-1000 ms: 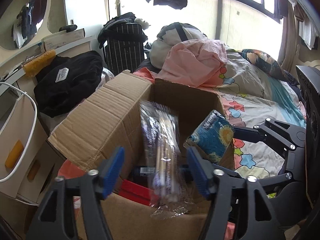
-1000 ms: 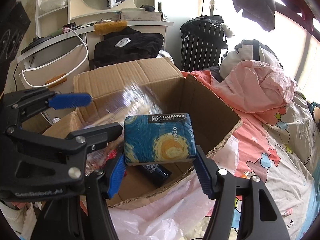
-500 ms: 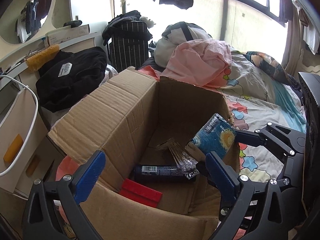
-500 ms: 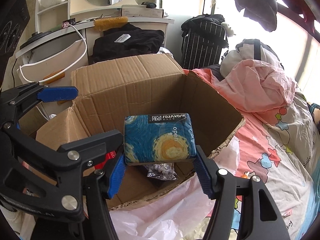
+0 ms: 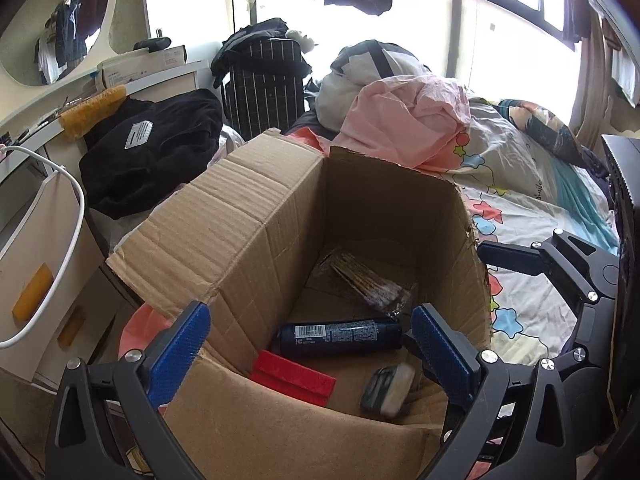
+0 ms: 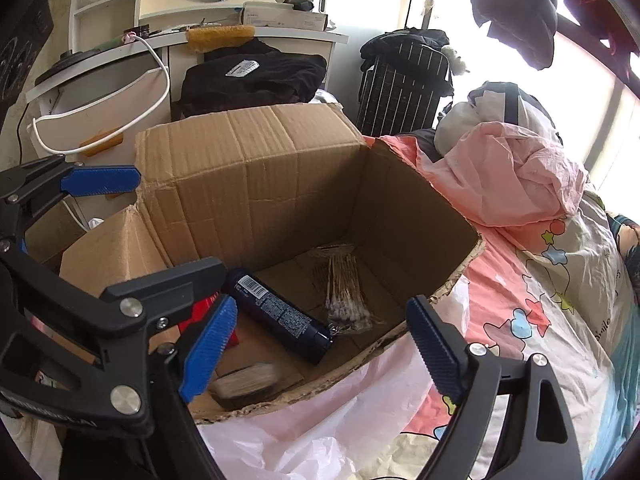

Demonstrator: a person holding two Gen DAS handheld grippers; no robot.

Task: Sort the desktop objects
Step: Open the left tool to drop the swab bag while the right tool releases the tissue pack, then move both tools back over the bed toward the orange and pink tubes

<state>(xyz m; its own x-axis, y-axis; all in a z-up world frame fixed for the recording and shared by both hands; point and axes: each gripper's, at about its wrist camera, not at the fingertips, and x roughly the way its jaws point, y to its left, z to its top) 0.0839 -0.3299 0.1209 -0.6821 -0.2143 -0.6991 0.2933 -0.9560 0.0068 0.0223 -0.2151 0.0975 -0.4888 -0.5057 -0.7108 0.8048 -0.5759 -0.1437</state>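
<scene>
An open cardboard box (image 5: 256, 216) (image 6: 256, 168) fills both views. On its floor lie a clear bag of cotton swabs (image 5: 368, 280) (image 6: 344, 288), a dark blue bottle (image 5: 340, 336) (image 6: 280, 316) and a red flat piece (image 5: 292, 378). A blue-patterned pack (image 5: 388, 390) (image 6: 244, 384), blurred, sits at the box's near end. My left gripper (image 5: 312, 346) hangs open over the near rim with nothing in it. My right gripper (image 6: 320, 344) is over the box's right rim, its jaws opening and nothing between them.
A bed with a star-print quilt (image 5: 532, 208) and pink cloth (image 5: 408, 124) lies right of the box. Black clothing (image 5: 152, 148), a striped suitcase (image 5: 264, 84) and a white desk with a cable (image 6: 120, 80) stand behind. White plastic sheet (image 6: 320, 420) lies under the box.
The left gripper let go of the swab bag, which fell to the box floor. The right gripper then spread its jaws and the blue pack dropped into the box.
</scene>
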